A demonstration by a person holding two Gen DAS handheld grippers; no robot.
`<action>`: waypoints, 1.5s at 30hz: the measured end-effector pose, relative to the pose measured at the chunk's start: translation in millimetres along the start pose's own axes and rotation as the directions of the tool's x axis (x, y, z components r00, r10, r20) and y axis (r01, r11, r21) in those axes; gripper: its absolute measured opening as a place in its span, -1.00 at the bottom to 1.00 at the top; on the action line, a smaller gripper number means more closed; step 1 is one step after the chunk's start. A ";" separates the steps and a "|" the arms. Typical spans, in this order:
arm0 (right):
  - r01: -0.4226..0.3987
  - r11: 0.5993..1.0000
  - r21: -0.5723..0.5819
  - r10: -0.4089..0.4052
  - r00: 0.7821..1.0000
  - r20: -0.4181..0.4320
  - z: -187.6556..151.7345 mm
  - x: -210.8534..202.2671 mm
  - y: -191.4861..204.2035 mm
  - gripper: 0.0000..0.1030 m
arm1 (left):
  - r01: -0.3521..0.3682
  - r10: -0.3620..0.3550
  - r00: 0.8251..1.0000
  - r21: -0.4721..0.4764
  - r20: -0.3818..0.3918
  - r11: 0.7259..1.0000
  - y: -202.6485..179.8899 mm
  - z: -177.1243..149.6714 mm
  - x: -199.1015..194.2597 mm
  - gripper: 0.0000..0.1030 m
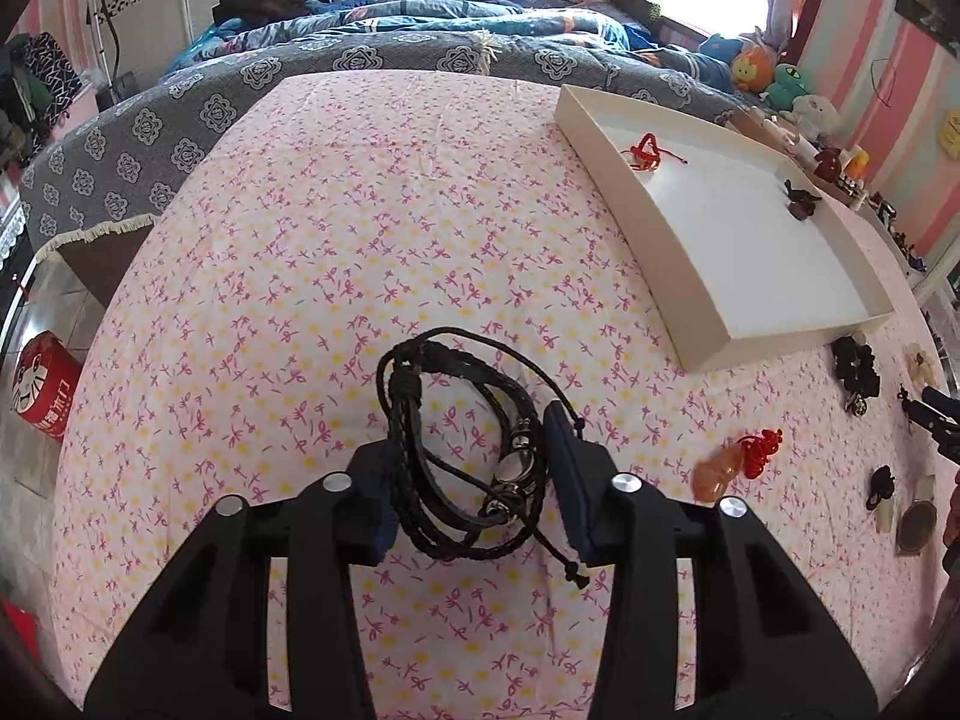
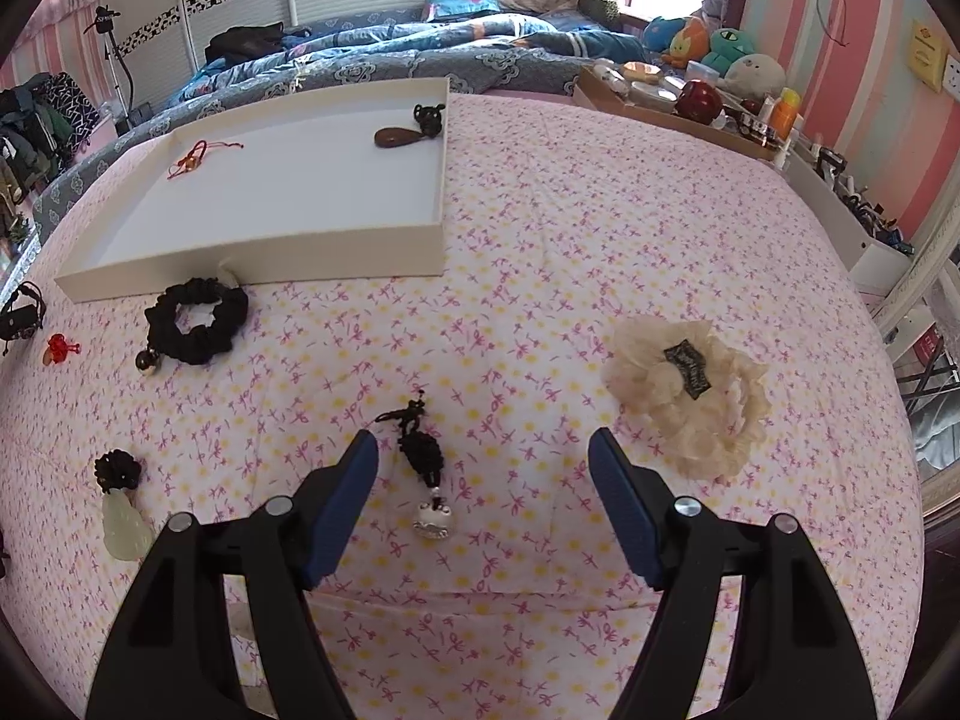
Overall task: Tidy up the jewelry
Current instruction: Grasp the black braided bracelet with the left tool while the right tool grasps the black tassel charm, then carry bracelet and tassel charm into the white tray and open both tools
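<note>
Black braided bracelet [image 1: 462,456] is bracketed by the left gripper [image 1: 474,480], low in the left wrist view.

Its jaws are partly closed around the cord bundle, though firm pad contact cannot be confirmed. A squarer pinch across the braided strands is advised before lifting, so that loose cord ends are not snagged. The white tray [image 1: 630,192], the likely destination, is seen at upper right. The right gripper [image 2: 483,462] is held wide and empty above a black-corded pendant [image 2: 423,468].
</note>
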State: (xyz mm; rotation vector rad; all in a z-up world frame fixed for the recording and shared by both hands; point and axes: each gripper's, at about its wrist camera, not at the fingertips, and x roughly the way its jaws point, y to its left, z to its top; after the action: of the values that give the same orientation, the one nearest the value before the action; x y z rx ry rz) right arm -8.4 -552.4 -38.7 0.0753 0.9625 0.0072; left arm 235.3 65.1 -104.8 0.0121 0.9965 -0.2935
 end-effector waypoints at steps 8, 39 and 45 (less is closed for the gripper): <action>-0.005 0.999 -0.038 0.005 1.000 -0.017 1.8 8.3 8.2 0.06 | 0.032 -0.032 0.999 -0.004 -0.006 0.999 -0.4 0.5 1.0 -0.50; -0.108 0.994 -0.007 0.108 0.988 0.112 82.6 -22.4 -7.8 -0.76 | 0.044 -0.045 0.998 0.037 0.038 0.998 -59.0 57.9 -47.0 -0.71; -0.125 0.991 -0.052 0.131 0.983 0.128 131.7 -9.6 6.4 -0.76 | 0.077 -0.079 0.997 0.086 0.016 0.993 -101.6 90.7 -27.2 -0.71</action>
State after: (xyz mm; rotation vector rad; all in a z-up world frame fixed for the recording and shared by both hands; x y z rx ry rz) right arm 94.2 -554.4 44.5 0.0961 0.8243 0.1408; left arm 271.1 -39.0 -20.1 0.0483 0.9664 -0.4071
